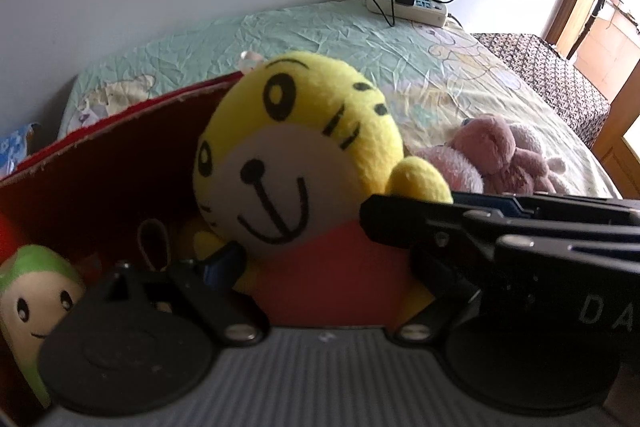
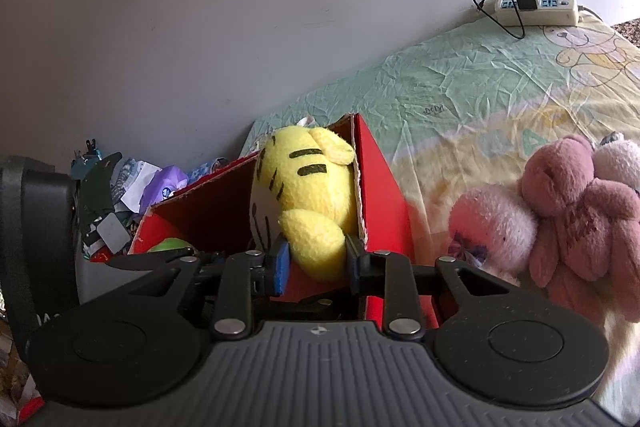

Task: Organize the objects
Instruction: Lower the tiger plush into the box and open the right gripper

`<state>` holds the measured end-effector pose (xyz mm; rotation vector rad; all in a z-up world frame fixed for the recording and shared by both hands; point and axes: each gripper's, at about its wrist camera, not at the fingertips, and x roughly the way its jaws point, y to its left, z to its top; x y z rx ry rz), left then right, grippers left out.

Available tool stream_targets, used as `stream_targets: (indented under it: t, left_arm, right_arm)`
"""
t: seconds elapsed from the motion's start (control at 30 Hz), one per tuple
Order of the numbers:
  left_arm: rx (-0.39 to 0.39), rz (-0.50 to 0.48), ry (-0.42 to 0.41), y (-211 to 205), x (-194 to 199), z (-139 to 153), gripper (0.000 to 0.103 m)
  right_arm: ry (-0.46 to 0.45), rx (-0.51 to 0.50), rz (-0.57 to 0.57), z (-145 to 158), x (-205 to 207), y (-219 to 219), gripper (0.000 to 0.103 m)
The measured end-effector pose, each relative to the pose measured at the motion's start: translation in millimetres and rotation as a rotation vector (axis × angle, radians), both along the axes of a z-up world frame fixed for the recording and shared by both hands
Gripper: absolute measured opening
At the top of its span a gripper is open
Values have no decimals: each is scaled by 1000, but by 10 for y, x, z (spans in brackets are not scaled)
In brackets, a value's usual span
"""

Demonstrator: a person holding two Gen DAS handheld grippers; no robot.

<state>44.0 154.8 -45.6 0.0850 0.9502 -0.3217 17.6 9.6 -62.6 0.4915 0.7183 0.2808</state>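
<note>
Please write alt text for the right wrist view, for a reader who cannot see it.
The right gripper is shut on the arm of a yellow tiger plush at the rim of a red box on a bed. Pink plush toys lie to the right.

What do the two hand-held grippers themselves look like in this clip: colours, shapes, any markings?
Both are black. The right hand-held gripper has a grey ribbed base, two round black discs, black linkage bars with silver screws, and a blue pad on one finger. The left hand-held gripper shows the same ribbed base and discs. White letters "DA" mark the right one's body, seen in the left view.
</note>
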Motion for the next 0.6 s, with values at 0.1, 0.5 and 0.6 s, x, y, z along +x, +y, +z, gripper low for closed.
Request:
stream_targets:
  t: [0.1,0.5,0.6]
  left_arm:
    - [6,2,-3,-6,-18,-2,94]
    - [95,53,-72,-141,-172,110,102]
    - [116,75,-90,-108,-235,177,102]
  right_arm:
    - [6,20,-4,2,-21,-24,29]
    - [-21,66,-18,51,-171,-124,32]
    - [-41,84,-20,71,-233,-185,32]
